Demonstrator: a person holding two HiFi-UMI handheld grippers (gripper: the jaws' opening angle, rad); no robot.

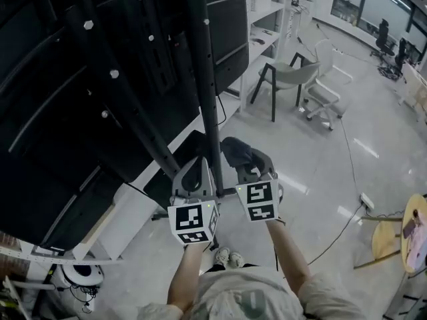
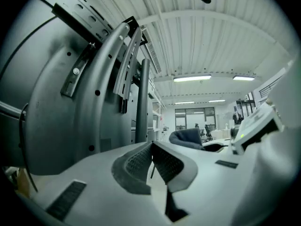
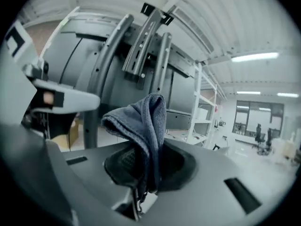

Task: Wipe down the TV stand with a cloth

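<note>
Behind the TV stand [image 1: 208, 92], the cloth [image 3: 146, 121] is held close beside its black post [image 3: 160, 69]
The right tongs [image 3: 141, 171] pinch the grey cloth, a folded wad standing free above them; the left tongs [image 2: 151, 160] are pressed together on nothing, just beside. To wipe well, I judge the wad should lie flat against the post and be drawn along it in steady, overlapping strokes, with the left tongs kept out of the way

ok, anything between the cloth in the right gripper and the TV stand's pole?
Nothing visible. The cloth, clamped in the right gripper, sits close beside the pole. The left gripper, shut and empty, is on the pole's other side, out of the path.
</note>
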